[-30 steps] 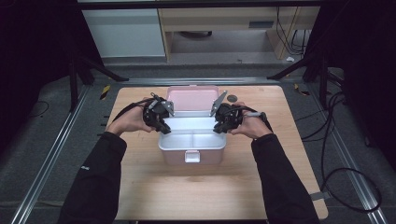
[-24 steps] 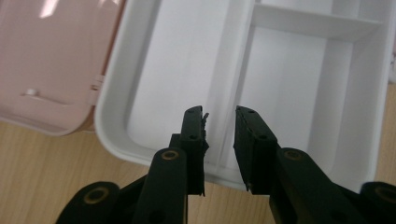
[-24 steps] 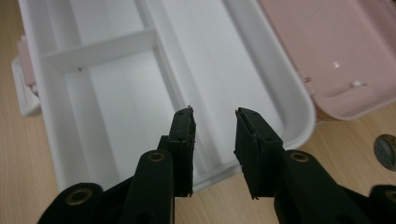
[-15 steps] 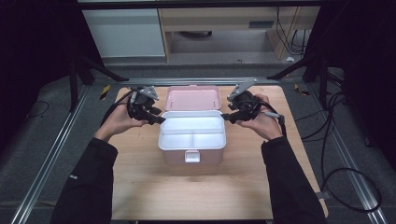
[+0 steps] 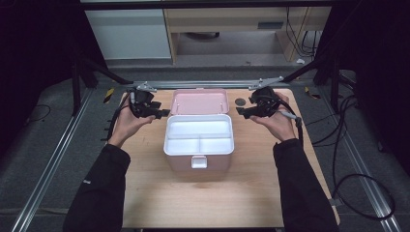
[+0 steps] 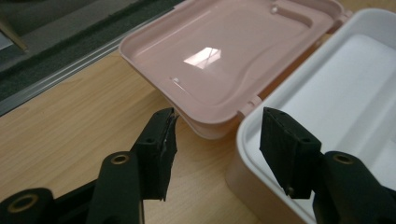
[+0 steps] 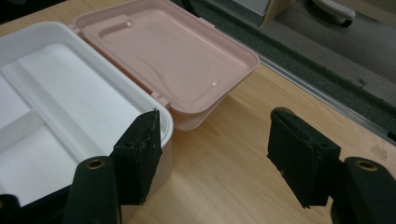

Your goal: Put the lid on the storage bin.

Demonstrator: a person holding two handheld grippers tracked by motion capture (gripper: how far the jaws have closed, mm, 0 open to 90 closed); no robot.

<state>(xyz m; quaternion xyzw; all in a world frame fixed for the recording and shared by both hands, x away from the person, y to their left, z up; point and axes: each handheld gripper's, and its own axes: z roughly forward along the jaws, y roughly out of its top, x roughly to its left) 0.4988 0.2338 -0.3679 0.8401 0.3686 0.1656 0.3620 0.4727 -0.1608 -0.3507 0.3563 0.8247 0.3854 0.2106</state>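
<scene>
Pink box [image 5: 198, 145] lid open, between left claw [image 5: 162, 113] and right claw [image 5: 240, 112], both spread, empty.

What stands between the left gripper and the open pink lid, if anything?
Nothing visible does. In the left gripper view the left gripper is open, and the near corner of the pink lid lies just beyond its jaws with only bare wooden table between. The white tray sits beside that path, not across it.
</scene>
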